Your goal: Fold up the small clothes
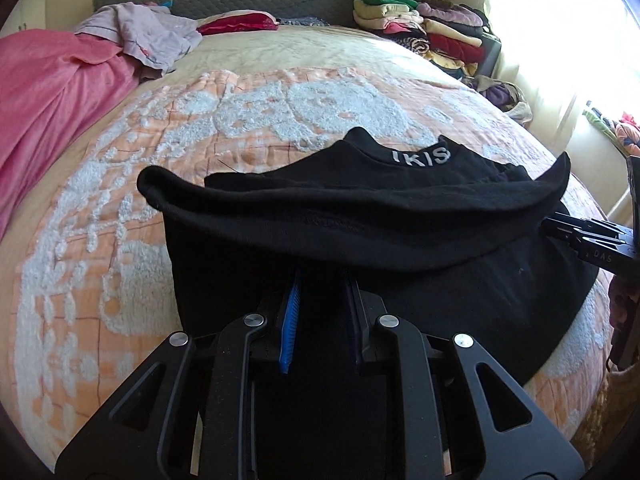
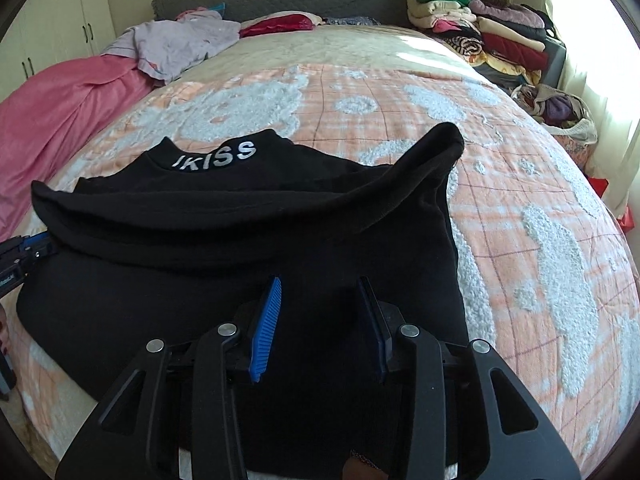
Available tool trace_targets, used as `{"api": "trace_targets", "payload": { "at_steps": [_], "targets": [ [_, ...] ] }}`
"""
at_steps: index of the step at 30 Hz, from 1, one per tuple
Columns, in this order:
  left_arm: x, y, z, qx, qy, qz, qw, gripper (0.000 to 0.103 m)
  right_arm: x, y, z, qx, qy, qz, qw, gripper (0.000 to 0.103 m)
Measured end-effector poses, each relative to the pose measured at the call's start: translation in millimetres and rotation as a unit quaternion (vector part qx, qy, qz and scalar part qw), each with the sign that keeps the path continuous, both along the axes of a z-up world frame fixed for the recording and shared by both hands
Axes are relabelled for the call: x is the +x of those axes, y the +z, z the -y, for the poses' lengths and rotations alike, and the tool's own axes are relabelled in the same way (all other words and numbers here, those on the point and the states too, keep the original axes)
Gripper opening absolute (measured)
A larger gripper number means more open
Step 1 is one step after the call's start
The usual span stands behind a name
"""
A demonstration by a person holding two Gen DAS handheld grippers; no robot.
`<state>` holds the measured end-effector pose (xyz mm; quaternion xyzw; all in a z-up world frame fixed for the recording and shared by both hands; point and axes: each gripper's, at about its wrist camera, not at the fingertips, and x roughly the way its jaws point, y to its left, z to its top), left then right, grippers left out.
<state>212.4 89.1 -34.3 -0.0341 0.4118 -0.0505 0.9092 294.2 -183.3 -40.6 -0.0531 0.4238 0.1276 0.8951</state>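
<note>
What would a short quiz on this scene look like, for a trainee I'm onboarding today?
1. True or false: the black top lies on a bare wooden floor.
2. Which white letters show on its collar?
3. The stack of folded clothes sits: A) at the far right of the bed; B) at its near left; C) on the black top.
Key: 1 false; 2 IKISS; 3 A.
</note>
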Motion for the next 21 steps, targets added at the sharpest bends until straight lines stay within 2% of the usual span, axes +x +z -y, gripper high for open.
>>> {"api": "trace_targets", "payload": {
  "at_steps": [12, 21],
  "targets": [
    [24.6, -1.1, -11.6, -0.012, 0.011, 0.011, 0.9998, 0.014, 30.1, 4.1, -1.3, 0.012, -0.014, -0.005, 1.0, 0.037],
    [26.4, 11.4, -37.8, -0.025, 0.047, 0.03, 0.9981, 0.014, 47.7, 8.1, 5.3, 0.016, -0.044, 0.003, 0.999, 0.036]
  ]
}}
